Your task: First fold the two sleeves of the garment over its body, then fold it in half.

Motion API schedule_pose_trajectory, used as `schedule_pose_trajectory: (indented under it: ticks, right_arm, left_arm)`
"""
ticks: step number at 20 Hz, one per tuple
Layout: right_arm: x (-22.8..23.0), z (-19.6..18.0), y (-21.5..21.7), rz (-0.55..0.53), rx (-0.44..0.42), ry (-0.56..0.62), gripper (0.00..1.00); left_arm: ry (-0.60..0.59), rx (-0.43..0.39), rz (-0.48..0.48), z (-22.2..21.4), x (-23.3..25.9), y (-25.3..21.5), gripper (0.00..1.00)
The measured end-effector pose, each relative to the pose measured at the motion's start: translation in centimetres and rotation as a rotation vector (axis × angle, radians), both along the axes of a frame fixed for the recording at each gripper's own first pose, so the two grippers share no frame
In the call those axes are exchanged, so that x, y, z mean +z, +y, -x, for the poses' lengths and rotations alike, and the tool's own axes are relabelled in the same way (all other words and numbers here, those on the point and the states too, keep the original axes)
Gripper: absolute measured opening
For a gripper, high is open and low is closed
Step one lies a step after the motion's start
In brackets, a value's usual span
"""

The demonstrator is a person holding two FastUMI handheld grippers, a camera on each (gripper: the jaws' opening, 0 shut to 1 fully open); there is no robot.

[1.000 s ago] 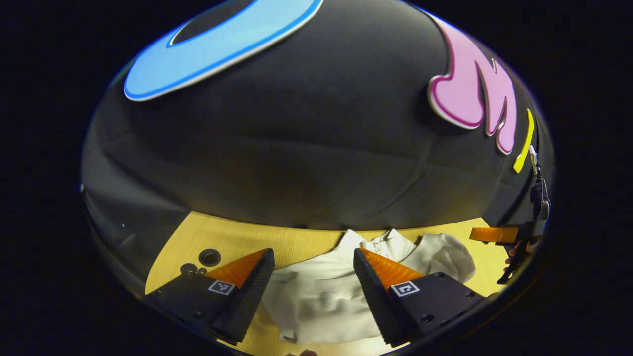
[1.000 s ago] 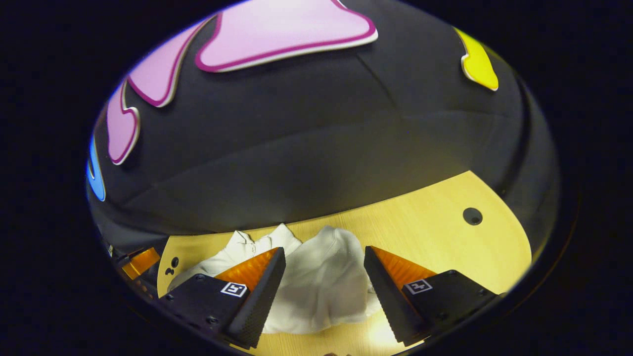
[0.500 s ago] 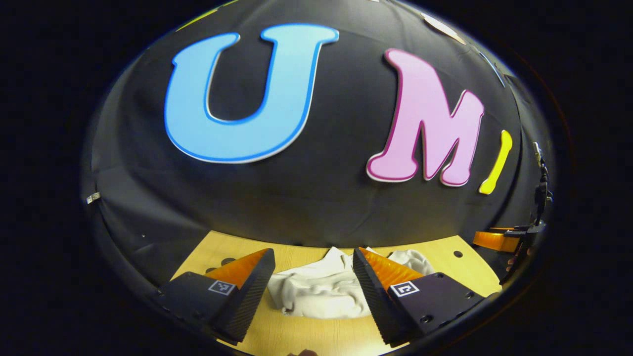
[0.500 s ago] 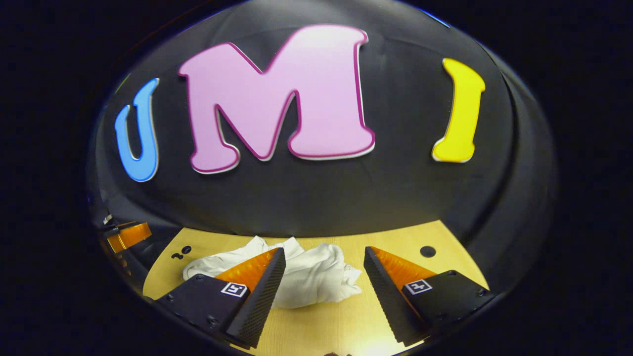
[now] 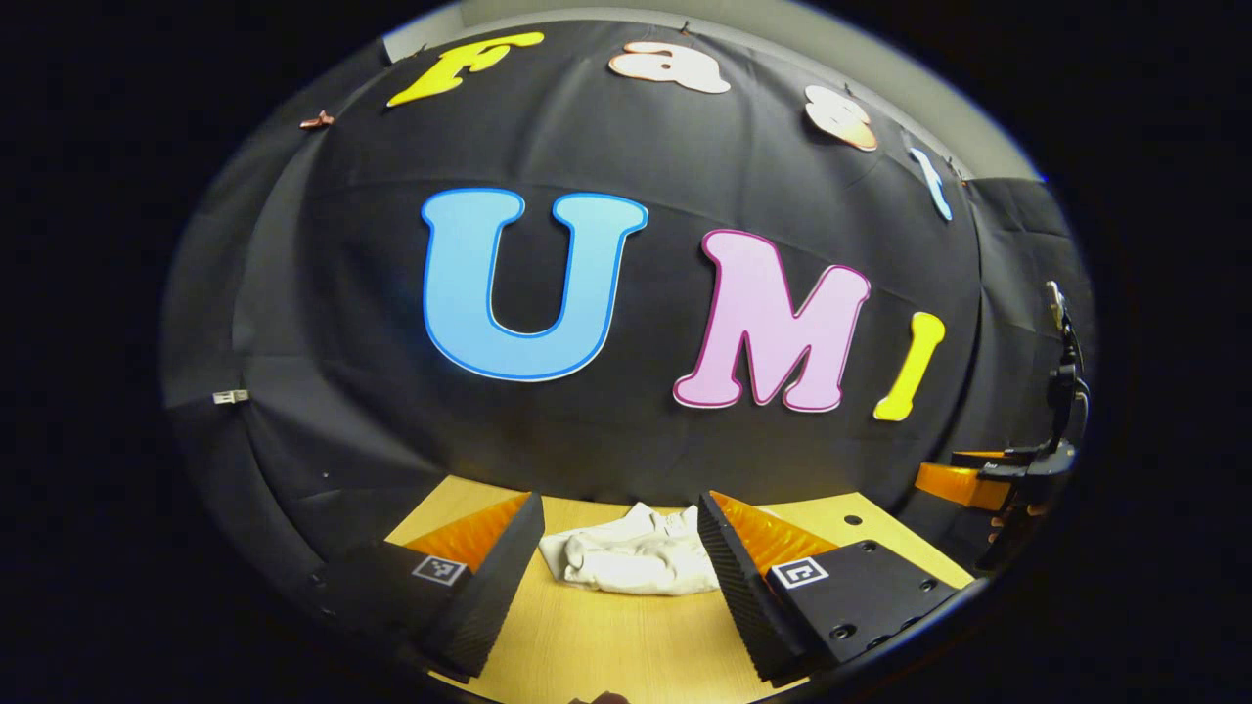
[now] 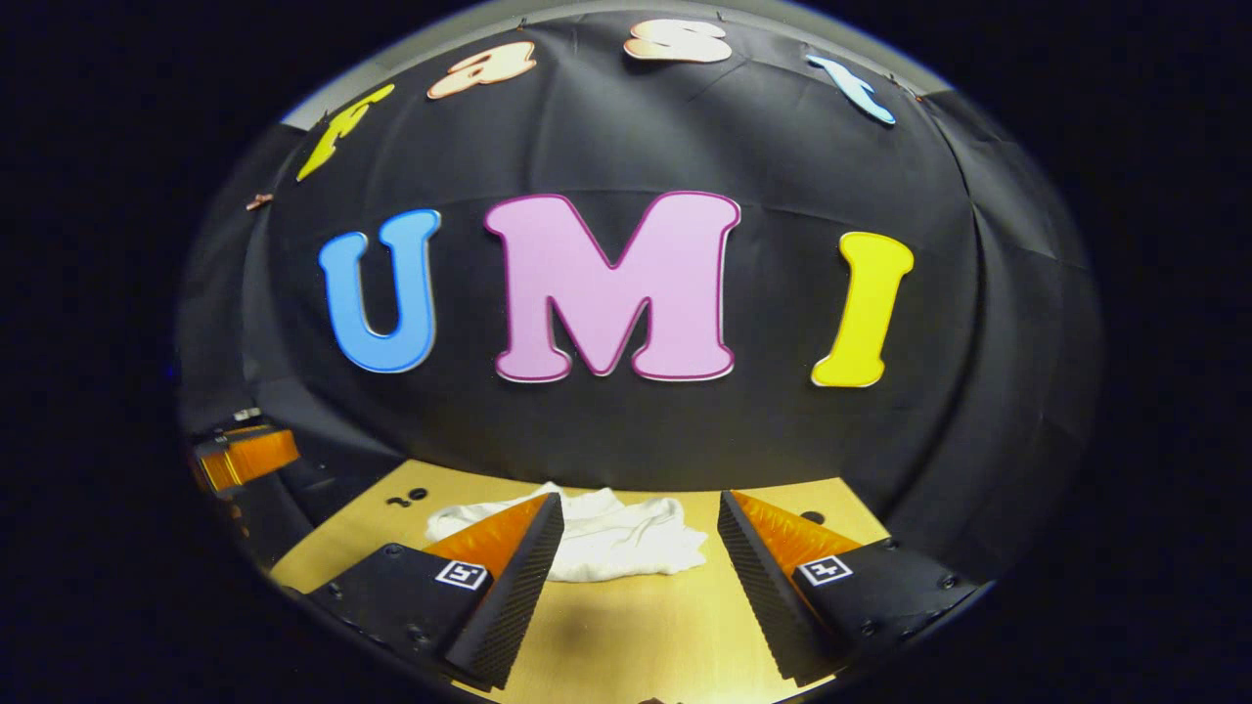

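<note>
The garment (image 5: 631,562), a white piece of soft cloth, is seen lying in a compact folded bundle on the wooden table (image 5: 606,645), toward its far edge just before the booth's black wall. In the left gripper view it is framed between the left tongs (image 5: 616,572), which are held apart with nothing between them and well short of the cloth. In the right gripper view the same bundle (image 6: 606,533) is found ahead and slightly to the left of the right tongs (image 6: 636,577), which are likewise spread and empty above bare table.

The cloth is judged to be light, limp and easily rumpled; it can be expected to sag and slide on the smooth wood if lifted by one point only. A hold is best taken at a corner or along a doubled edge, with both tongs used together so that the layers are kept from slipping apart.

Much is hard to make out. The sleeves cannot be told from the body in the bundle, and it cannot be settled from this low angle whether the fold in half is square. The bundle's near-left part is hidden behind a finger in the right gripper view. At the edge of each view the other tongs and part of a hand (image 5: 1012,533) are only partly seen.
</note>
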State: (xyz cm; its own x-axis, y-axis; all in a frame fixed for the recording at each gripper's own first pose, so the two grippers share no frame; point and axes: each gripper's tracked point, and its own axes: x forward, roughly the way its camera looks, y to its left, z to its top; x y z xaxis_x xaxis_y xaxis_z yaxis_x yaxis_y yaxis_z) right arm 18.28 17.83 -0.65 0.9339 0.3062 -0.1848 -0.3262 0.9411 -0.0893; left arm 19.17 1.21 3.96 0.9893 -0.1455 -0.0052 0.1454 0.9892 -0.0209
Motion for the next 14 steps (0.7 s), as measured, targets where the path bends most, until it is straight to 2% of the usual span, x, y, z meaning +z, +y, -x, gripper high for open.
schedule_pose_trajectory:
  ticks: [4,8,11,14]
  right_arm:
    - [-0.8,5.2,0.4,0.031,0.036,-0.035,0.98]
    - [-0.5,8.8,0.7,-0.017,0.042,-0.091,0.98]
    - [-0.9,10.8,0.8,-0.06,0.038,-0.086,0.98]
    - [-1.9,11.8,0.5,-0.032,0.026,-0.074,0.98]
  left_arm:
    - [-0.028,0.007,-0.01,6.3,-2.7,-0.6,0.98]
    - [-0.043,0.023,0.015,12.2,-4.1,-0.7,0.98]
    - [-0.074,0.063,0.034,15.5,-3.5,0.4,0.98]
    - [-0.126,0.13,0.048,17.2,-2.7,2.4,0.97]
